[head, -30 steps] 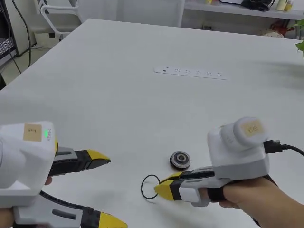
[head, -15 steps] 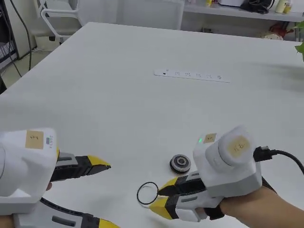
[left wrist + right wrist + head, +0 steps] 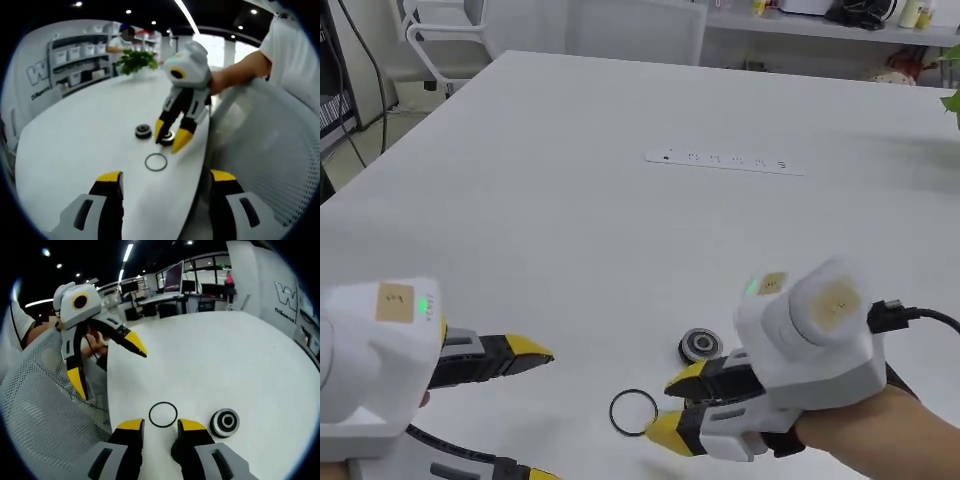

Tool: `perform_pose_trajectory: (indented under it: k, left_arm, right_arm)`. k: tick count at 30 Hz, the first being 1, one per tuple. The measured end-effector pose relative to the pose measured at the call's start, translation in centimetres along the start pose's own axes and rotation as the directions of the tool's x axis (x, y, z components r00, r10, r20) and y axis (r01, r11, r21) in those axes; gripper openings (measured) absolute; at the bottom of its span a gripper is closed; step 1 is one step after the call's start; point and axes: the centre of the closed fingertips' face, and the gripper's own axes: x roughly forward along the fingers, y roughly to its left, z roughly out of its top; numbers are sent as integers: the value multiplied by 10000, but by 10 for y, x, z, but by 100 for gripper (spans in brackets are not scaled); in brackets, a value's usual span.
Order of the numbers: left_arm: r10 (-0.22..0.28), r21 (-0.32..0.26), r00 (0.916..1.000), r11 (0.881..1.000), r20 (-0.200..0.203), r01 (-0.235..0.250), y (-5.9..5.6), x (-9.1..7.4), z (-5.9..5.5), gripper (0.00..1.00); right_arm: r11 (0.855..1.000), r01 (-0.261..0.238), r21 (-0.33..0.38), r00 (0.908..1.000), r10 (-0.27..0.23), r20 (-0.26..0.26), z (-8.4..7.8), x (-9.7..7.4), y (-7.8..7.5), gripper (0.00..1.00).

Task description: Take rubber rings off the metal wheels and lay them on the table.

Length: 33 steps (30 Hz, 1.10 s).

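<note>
Jaws of my right tool stand a narrow gap apart, low over the bench, and the black rubber ring lies flat on it just ahead of their tips. A metal wheel sits near the ring, apart from it; my left tool hangs wide open nearby, holding nothing.

An open-plan office or lab: a long white table carrying a power strip, monitors on desks, shelving with storage bins.
</note>
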Motion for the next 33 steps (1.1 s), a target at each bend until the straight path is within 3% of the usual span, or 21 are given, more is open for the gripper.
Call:
perform_pose_trajectory:
  k: [8,16,18,20,23,25,27,33]
  left_arm:
    - [5,-39,10000,10000,55,-4,0,-1,1,70]
    - [-30,-257,9989,9997,469,43,0,-3,9,70]
    - [-34,-412,9951,9991,990,75,1,-6,20,71]
    - [323,-734,9906,9970,1327,-227,9,-10,28,71]
    - [548,-705,9901,9965,1289,-460,15,-14,29,71]
    - [607,-476,9930,9973,1014,-560,17,-17,29,70]
    - [555,-203,9934,9983,1003,-537,16,-19,35,70]
    - [410,453,9878,9978,1501,-483,21,-21,75,71]
  right_arm:
    - [9987,377,355,9966,-402,724,15,-17,-13,25]
    - [9941,781,747,9877,-873,1296,24,-37,-28,24]
    - [9927,881,820,9854,-989,1384,25,-41,-32,24]
    - [9910,976,919,9831,-1104,1459,25,-45,-36,24]
    - [9887,1021,1100,9806,-1186,1558,26,-50,-39,24]
    - [9870,1022,1241,9815,-1203,1489,24,-51,-40,23]
    - [9864,1125,1197,9823,-1286,1360,20,-53,-42,23]
    - [9818,1285,1399,9818,-1458,1217,13,-60,-50,23]
